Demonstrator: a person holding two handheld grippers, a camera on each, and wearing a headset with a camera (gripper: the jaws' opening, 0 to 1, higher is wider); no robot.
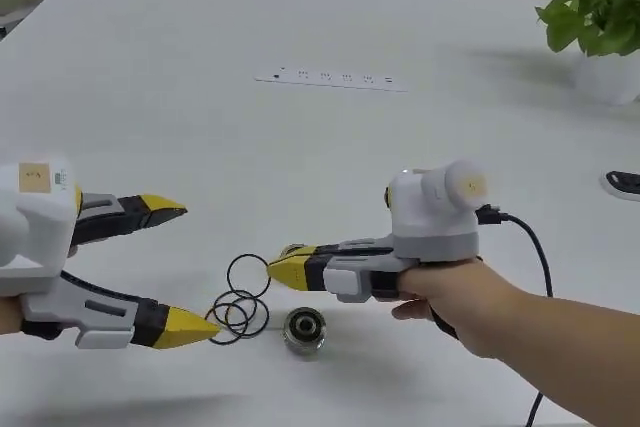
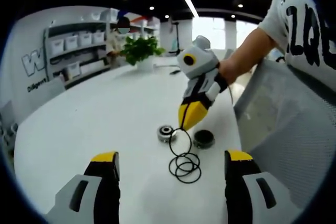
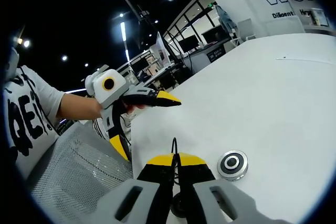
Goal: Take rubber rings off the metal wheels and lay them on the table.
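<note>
Sideways, right claw (image 1: 273, 269) tight on ring (image 1: 229, 275)

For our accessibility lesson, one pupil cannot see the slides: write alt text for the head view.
The right gripper, fingers shut, pinches a black rubber ring over a white table. Below lie more loose rings beside a metal wheel, and the left gripper is open nearby.

My right gripper (image 1: 272, 269) is clamped tight on a thin rubber ring (image 3: 174, 144), its yellow tips pointing left. My right hand (image 1: 450, 292) is wrapped around its handle, and my forearm (image 1: 570, 357) runs off to the lower right. My left gripper (image 1: 180, 269) faces it, jaws spread wide, one tip well above the other.
</note>
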